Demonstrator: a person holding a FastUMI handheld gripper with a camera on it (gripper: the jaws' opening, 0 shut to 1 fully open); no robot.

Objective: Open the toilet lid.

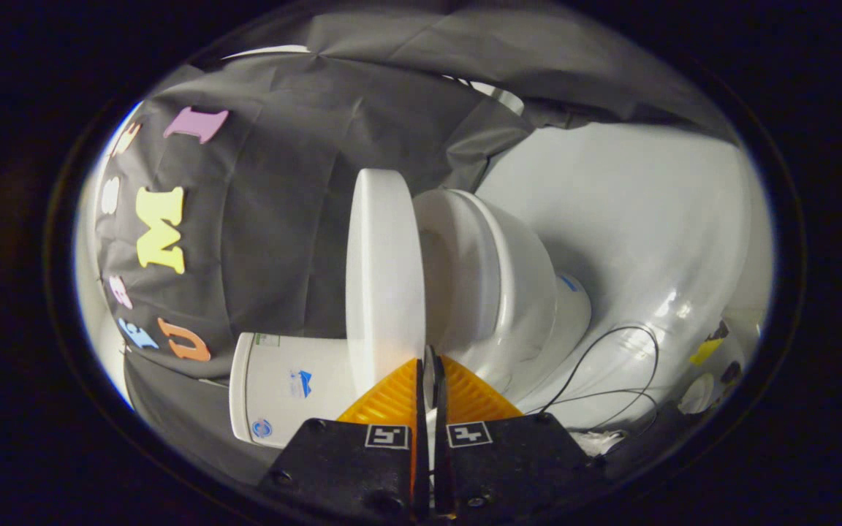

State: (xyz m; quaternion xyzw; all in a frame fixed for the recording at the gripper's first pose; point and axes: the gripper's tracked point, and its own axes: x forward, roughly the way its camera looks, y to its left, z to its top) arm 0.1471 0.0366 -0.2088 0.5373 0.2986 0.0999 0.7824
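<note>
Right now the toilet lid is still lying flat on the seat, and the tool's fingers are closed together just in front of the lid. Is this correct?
Not quite. In the gripper view the toilet lid is raised, standing apart from the seat, not lying flat on it. The rest holds: the tool has its fingers closed together at the lid's edge.

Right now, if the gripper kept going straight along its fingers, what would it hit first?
The gripper, fingers nearly closed, points at the edge of the raised toilet lid; it would probably meet that first. The seat and bowl lie just beside it, though depth is unclear.
</note>
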